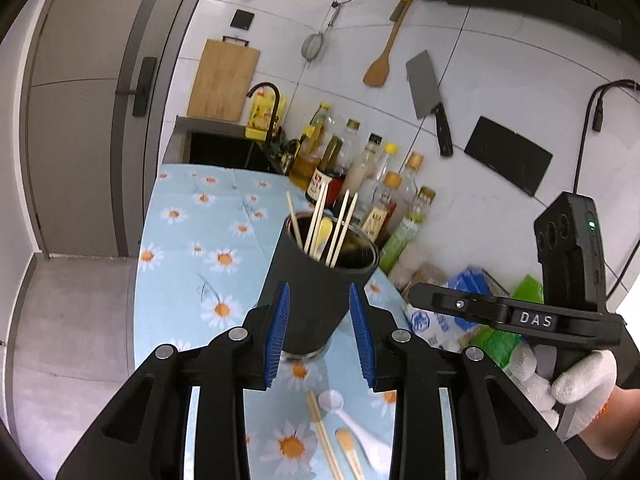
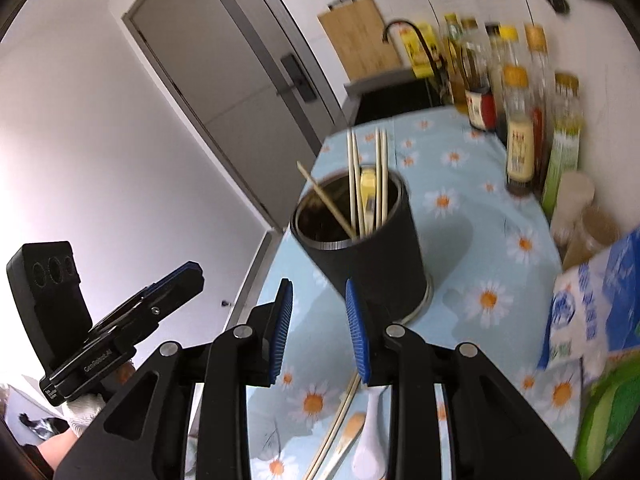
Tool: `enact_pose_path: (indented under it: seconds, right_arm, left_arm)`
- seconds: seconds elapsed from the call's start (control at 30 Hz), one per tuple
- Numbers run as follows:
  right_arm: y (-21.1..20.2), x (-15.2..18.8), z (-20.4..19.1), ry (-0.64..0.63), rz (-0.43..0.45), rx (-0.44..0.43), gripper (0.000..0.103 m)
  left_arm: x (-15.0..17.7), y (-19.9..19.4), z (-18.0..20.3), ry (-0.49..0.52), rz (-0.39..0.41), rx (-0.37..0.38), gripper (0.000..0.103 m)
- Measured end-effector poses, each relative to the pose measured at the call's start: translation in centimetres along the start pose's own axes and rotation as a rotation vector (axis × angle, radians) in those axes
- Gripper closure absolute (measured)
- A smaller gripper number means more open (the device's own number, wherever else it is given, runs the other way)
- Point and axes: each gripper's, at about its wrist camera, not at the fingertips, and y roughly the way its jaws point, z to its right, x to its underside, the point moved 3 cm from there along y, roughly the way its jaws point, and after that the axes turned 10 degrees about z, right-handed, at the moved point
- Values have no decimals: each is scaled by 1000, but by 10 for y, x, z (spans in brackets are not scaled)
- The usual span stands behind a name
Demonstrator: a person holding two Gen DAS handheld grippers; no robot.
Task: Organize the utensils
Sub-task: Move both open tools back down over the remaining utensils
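Observation:
A black utensil holder (image 1: 320, 292) stands on the daisy tablecloth (image 1: 200, 220), with several wooden chopsticks (image 1: 340, 224) and a yellow utensil inside. My left gripper (image 1: 320, 336) is open, its blue pads either side of the holder's lower part, apart from it. Below it lie a pair of chopsticks (image 1: 324, 440), a white spoon (image 1: 352, 424) and a wooden spoon (image 1: 352, 452). My right gripper (image 2: 318, 332) is open and empty, just short of the holder (image 2: 368, 248). The loose chopsticks (image 2: 336, 424), white spoon (image 2: 370, 440) and wooden spoon (image 2: 348, 436) lie beneath it.
Several sauce bottles (image 1: 372, 184) line the wall behind the holder. A blue and white bag (image 2: 592, 304) and green packaging (image 2: 608, 424) sit at the right. A sink with a black tap (image 1: 264, 120) lies beyond the cloth. A cleaver (image 1: 428, 96) and spatula hang on the wall.

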Motion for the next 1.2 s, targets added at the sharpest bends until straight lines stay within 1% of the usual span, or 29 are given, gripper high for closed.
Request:
enact_pose_path:
  seconds: [0.2, 0.3, 0.53, 0.63, 0.73, 0.9, 0.97, 1.03, 1.2]
  right_arm:
    - [12, 22, -3, 46, -96, 7, 74]
    - [21, 34, -6, 78, -166, 3, 74]
    - [47, 67, -9, 136, -342, 19, 74]
    - [58, 80, -8, 156, -415, 46, 74]
    - [73, 95, 1, 196, -500, 81, 74]
    - [89, 117, 5, 226, -590, 125, 74]
    - [96, 124, 5, 216, -620, 151, 74]
    - [104, 131, 3, 178, -650, 186, 75]
    - [120, 144, 4, 144, -710, 242, 78]
  left_arm:
    - [19, -8, -9, -11, -56, 5, 73]
    - [27, -11, -14, -19, -78, -5, 73]
    - [44, -14, -25, -33, -140, 4, 73]
    - [51, -15, -34, -46, -162, -6, 73]
    - [62, -17, -44, -64, -188, -13, 73]
    - [81, -23, -62, -99, -232, -31, 73]
    - [87, -25, -70, -118, -244, -40, 73]
    - [93, -28, -78, -133, -253, -50, 73]
    - [103, -36, -92, -163, -265, -56, 73]
